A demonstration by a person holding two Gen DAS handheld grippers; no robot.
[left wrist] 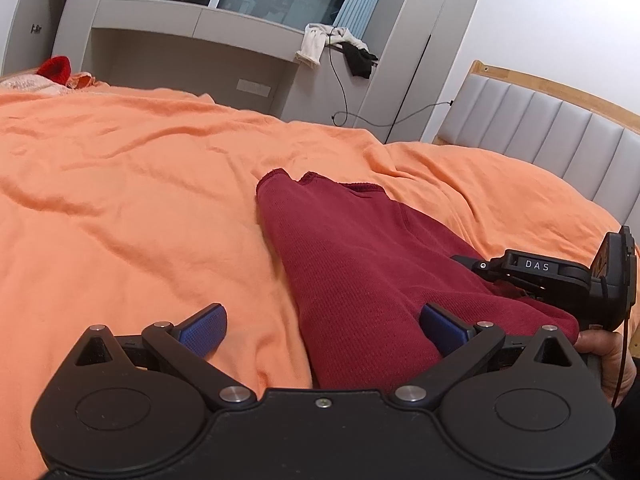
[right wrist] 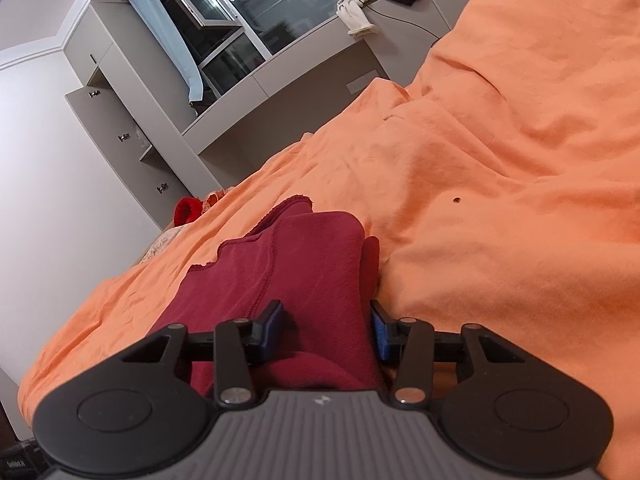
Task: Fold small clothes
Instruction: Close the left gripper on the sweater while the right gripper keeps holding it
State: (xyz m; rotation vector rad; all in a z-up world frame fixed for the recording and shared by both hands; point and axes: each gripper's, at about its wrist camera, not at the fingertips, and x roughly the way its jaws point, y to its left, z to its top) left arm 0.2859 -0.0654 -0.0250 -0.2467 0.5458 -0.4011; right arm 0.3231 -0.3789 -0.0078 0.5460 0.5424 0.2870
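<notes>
A dark red knitted garment (left wrist: pixel 360 264) is lying on the orange bedspread (left wrist: pixel 120 208), running from the middle of the left wrist frame down to its lower right. In the right wrist frame it is filling the lower centre, bunched in thick folds.

The left gripper (left wrist: pixel 324 328) is hovering at the bottom of its frame with its jaws standing wide apart and released; its left blue pad (left wrist: pixel 204 330) is sitting over bare bedspread, and the right one is lying at the garment's lower edge without pinching it.

The right gripper (right wrist: pixel 328 328) is showing at the right edge of the left wrist frame, with a person's hand (left wrist: pixel 608 360) gripping its handle. In its own frame the jaws are straddling a thick fold of the garment, blue pads on either side of it; whether they are clamping the cloth or only resting against it, I cannot tell.

A padded grey headboard (left wrist: pixel 552 140) is standing in the upper right of the left wrist frame. Pale and black clothes (left wrist: pixel 340 46) are hanging over a grey shelf (left wrist: pixel 200 24) under a dark window (right wrist: pixel 240 20). A bright red item (left wrist: pixel 54 68) is sitting at the upper left.
</notes>
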